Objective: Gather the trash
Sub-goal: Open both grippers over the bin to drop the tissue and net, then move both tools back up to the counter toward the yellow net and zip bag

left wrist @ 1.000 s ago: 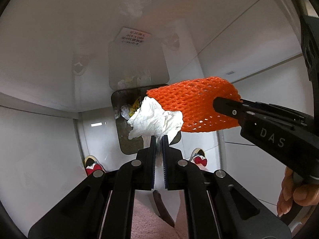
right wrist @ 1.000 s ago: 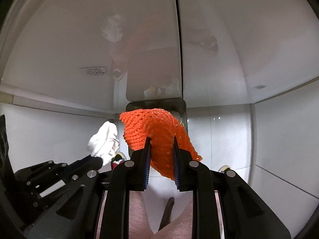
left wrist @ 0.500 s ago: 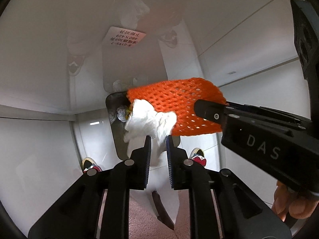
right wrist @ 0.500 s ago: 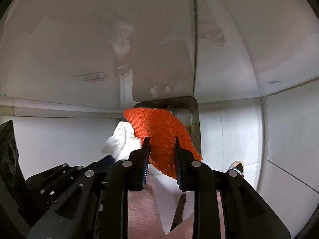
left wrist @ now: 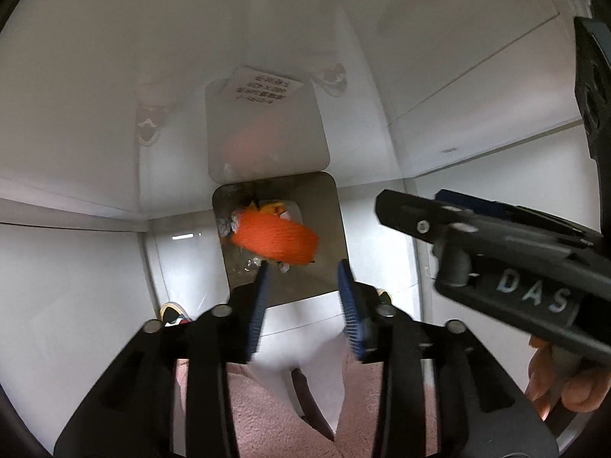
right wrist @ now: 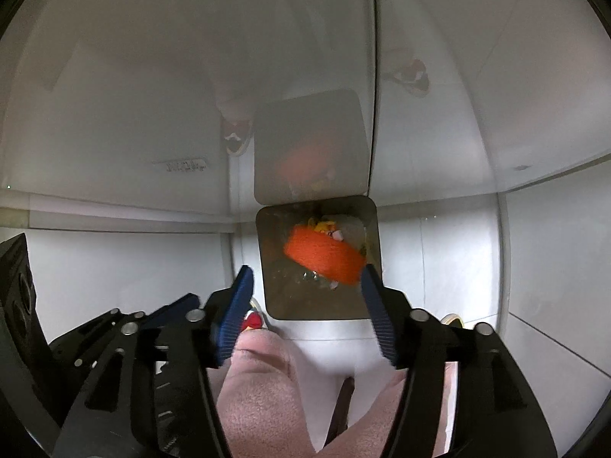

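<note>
My left gripper [left wrist: 303, 286] points down and its jaws are opening, with nothing between them. My right gripper [right wrist: 305, 282] points down too, and its jaws are opening wide, with nothing pinched in them. Below both, the orange net [left wrist: 275, 241] is loose inside the square metal bin [left wrist: 324, 210], on top of other trash. The bin stands on the white floor [left wrist: 76, 286] against a white wall [right wrist: 152, 76]. My hand [left wrist: 565, 381] holds the right gripper beside the left one.
</note>
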The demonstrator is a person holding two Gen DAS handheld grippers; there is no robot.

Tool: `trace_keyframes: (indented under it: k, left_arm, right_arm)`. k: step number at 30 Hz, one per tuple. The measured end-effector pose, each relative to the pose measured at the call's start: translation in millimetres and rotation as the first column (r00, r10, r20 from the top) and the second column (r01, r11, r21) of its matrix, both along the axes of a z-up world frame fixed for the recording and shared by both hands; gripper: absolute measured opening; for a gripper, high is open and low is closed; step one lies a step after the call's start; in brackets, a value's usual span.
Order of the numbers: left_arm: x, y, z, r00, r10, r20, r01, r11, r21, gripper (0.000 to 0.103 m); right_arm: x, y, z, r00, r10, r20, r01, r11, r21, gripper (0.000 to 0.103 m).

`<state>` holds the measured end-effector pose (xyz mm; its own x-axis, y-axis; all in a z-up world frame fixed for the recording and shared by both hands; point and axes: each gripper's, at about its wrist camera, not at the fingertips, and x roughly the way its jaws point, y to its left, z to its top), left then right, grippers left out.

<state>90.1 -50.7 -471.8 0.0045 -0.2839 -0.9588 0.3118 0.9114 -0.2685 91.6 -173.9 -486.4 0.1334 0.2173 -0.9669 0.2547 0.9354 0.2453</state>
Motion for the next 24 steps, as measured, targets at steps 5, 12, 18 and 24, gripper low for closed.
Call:
trace_keyframes:
  k: [5, 12, 18, 24]
  left_arm:
    - [-1, 10, 13, 0.999, 0.008, 0.031, -0.008, 1.0, 0.01, 0.062]
    - [-7, 30, 53, 0.994, 0.016, 0.109, -0.016, 1.0, 0.007, 0.094]
    - [-7, 46, 110, 0.981, 0.044, 0.189, -0.041, 0.999, -0.02, 0.095]
    - [-5, 53, 172, 0.956, 0.087, 0.279, -0.074, 0.996, -0.056, 0.095]
  right_arm:
    - [-7, -5, 19, 0.999, 0.01, 0.033, -0.009, 0.999, -0.032, 0.082]
    - [-19, -16, 56, 0.997, 0.028, 0.075, -0.024, 0.998, -0.063, 0.099]
    - [-27, -28, 104, 0.988, 0.031, 0.155, -0.023, 0.999, -0.049, 0.099]
    - [-30, -42, 167, 0.965, 0.019, 0.262, -0.002, 0.998, -0.063, 0.099]
